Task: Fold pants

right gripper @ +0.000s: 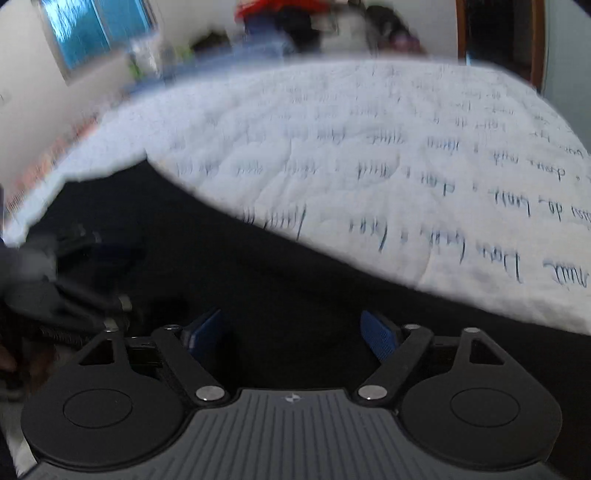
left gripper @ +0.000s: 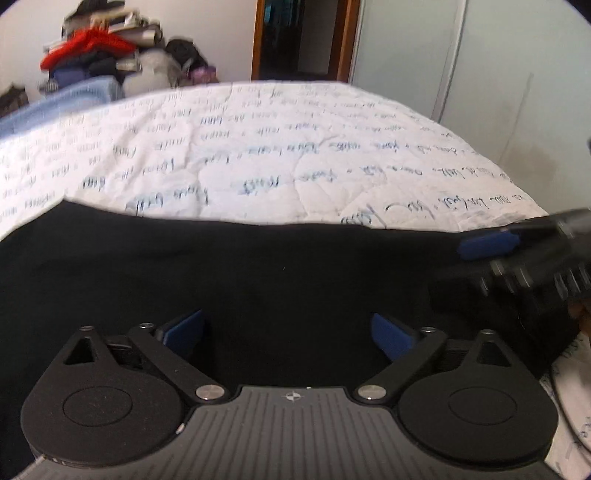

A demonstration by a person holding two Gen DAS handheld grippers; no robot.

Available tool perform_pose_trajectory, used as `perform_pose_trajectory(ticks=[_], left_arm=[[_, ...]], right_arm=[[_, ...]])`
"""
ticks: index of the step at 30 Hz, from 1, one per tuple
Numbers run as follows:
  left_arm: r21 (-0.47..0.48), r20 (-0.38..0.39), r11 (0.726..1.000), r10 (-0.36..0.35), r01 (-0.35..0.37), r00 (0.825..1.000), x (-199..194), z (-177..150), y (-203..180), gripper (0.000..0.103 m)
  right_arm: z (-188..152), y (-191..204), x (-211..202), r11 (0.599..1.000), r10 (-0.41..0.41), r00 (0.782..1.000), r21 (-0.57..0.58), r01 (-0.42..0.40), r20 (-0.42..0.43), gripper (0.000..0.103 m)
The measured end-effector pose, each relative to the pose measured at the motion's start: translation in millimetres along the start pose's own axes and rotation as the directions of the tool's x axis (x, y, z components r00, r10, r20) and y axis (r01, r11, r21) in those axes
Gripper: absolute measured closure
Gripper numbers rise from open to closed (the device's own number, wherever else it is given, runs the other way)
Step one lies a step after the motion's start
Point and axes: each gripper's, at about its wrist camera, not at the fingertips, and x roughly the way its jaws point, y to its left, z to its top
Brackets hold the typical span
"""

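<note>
A bed (left gripper: 280,147) fills the room's middle, covered by a white quilt (right gripper: 406,166) printed with lines of dark handwriting. Black pants (left gripper: 258,266) lie spread flat along its near edge, under both claws. The left claw (left gripper: 288,332) stands open above the dark cloth, nothing between its blue pads; the right claw (right gripper: 295,332) is likewise spread wide and empty (its view is blurred). Behind the bed, a heap of clothes (left gripper: 103,48) with something red on top sits against the wall, beside a wood-framed doorway (left gripper: 303,37). A bright window (right gripper: 96,29) shows at the left.
</note>
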Motion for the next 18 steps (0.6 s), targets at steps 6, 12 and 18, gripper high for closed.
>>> perform_pose_trajectory(ticks=[6, 12, 18], left_arm=[[-0.018, -0.010, 1.000, 0.021, -0.021, 1.000, -4, 5, -4, 0.005], [-0.005, -0.066, 1.000, -0.012, 0.011, 0.998, 14, 17, -14, 0.000], [0.001, -0.064, 1.000, 0.020, -0.020, 0.998, 25, 25, -13, 0.003]], right_arm=[[17, -56, -29, 0.912, -0.113, 0.991, 0.404, 0.075, 0.071, 0.020], [-22, -31, -52, 0.944, -0.162, 0.985, 0.301, 0.136, 0.062, 0.004], [-49, -50, -80, 0.872, -0.412, 0.901, 0.345, 0.347, 0.134, 0.004]])
